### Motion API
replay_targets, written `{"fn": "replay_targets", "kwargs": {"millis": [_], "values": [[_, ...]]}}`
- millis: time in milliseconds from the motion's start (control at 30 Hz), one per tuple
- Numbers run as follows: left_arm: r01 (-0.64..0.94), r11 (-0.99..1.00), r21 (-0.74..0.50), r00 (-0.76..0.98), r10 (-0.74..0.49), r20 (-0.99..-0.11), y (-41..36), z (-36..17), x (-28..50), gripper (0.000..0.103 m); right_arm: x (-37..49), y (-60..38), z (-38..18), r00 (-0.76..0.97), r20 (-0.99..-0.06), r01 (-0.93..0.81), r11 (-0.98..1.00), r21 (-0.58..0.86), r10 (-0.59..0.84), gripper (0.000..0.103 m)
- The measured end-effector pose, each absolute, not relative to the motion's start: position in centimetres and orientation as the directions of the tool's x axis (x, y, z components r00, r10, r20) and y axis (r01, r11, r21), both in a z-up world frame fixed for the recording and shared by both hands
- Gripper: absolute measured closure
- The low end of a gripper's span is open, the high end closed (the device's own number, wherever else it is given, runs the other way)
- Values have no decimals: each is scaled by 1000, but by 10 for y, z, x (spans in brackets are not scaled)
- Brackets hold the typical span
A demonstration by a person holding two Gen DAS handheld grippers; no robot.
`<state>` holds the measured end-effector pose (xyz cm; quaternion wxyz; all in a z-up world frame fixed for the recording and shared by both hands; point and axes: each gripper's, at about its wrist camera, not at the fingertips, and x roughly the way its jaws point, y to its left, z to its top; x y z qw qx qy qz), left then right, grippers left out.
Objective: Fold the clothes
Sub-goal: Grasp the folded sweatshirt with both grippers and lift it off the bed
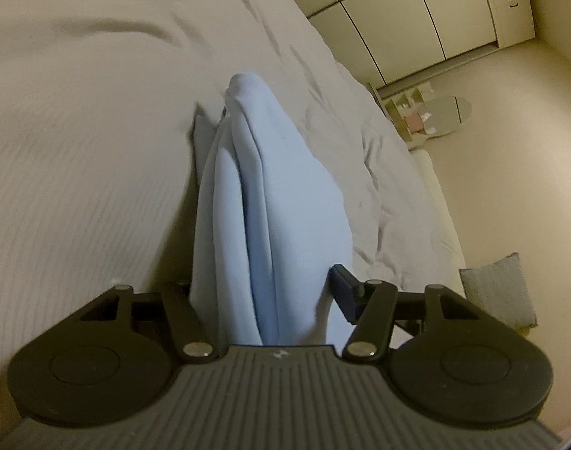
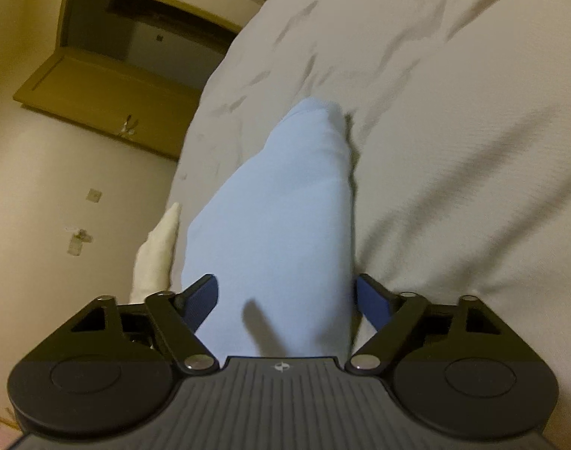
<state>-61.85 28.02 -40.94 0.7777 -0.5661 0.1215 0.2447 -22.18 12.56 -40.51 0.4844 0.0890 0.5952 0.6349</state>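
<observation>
A light blue garment point(image 1: 270, 202) hangs in long folds from my left gripper point(image 1: 265, 281) down to the white bed sheet point(image 1: 79, 150). The cloth fills the gap between the jaws and hides the left finger; only the right finger point(image 1: 343, 281) shows. In the right wrist view the same blue garment point(image 2: 278, 217) runs smooth and flat from my right gripper point(image 2: 285, 281) down to the bed point(image 2: 454, 112). It is pressed between the two blue pads point(image 2: 205, 296). Both grippers are shut on the garment, which is lifted with its far end near the sheet.
The wrinkled white bed spreads under both views. A wall of wardrobe doors point(image 1: 416, 18), a low shelf with an oval mirror point(image 1: 447, 116) and a grey cushion point(image 1: 499, 288) lie beyond the bed's edge. A wooden door frame point(image 2: 116, 75) and a white cloth point(image 2: 158, 251) sit on the other side.
</observation>
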Motion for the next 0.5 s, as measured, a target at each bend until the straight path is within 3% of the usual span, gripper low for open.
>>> {"fn": "replay_targets", "kwargs": {"millis": [67, 167, 233, 500], "values": [[-500, 243, -832, 863, 216, -456, 289, -412, -616, 53, -221, 139, -413, -543, -448, -493, 162, 855, 711, 27], [-499, 241, -832, 866, 185, -465, 295, -415, -611, 63, -220, 158, -422, -578, -434, -487, 134, 863, 691, 38], [-514, 242, -823, 857, 176, -484, 297, -414, -609, 69, -221, 168, -425, -595, -449, -503, 127, 855, 667, 52], [-669, 269, -693, 743, 208, -636, 288, -349, -581, 82, -222, 177, -377, -587, -518, -512, 209, 833, 623, 74]]}}
